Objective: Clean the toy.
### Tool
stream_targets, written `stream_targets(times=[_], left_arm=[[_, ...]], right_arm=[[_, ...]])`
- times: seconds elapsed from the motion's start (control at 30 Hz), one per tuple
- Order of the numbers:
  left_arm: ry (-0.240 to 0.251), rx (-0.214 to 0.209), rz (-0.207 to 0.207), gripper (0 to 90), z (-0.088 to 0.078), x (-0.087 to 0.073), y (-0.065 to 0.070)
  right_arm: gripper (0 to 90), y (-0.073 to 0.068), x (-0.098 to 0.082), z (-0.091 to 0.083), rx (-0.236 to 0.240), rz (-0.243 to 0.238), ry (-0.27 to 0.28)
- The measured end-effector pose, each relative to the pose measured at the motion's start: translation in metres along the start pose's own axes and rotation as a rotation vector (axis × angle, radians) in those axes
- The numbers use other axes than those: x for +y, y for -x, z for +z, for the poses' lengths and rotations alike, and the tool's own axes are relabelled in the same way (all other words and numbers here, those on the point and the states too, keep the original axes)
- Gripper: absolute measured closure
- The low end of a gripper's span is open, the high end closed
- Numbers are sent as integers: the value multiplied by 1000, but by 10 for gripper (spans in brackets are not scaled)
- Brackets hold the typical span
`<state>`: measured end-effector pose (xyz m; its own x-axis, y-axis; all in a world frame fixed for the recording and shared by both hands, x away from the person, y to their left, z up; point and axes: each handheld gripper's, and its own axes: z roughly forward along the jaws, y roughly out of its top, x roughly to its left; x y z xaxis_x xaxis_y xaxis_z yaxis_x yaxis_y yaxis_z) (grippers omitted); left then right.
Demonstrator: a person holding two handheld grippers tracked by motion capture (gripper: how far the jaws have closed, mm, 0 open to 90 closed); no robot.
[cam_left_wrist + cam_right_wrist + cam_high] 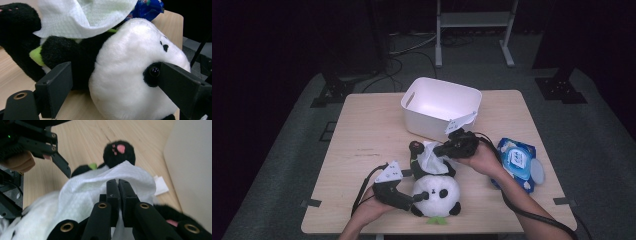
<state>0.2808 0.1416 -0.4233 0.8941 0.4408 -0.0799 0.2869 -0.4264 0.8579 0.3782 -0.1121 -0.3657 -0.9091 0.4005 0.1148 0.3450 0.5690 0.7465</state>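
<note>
A panda soft toy (437,192) lies on its back on the wooden table (367,130), head toward the front edge. My left gripper (418,197) comes in from the left, and its jaws hold the toy's white head (130,65) from both sides, one by the eye. A white wet wipe (430,158) is draped over the toy's belly. My right gripper (438,150) is shut on the top of that wipe (100,185) and presses it onto the toy. A black foot with a pink pad (119,151) sticks out beyond the wipe.
A white plastic bin (439,107) stands just behind the toy at the table's middle back. A blue pack of wet wipes (518,162) with its lid flipped open lies at the right. The left half of the table is bare wood.
</note>
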Motion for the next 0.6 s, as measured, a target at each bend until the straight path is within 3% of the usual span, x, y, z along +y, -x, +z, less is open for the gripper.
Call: stream_targets(times=[0.27, 0.47, 0.6], left_arm=[[5, 1, -4, 114, -4, 0, -1], [4, -1, -12, 114, -6, -2, -3], [7, -2, -11, 114, -6, -2, -3]], right_arm=[[870, -6, 22, 15, -1, -35, 11], [870, -11, 38, 24, 30, -53, 26], [870, -11, 44, 27, 31, -49, 36]])
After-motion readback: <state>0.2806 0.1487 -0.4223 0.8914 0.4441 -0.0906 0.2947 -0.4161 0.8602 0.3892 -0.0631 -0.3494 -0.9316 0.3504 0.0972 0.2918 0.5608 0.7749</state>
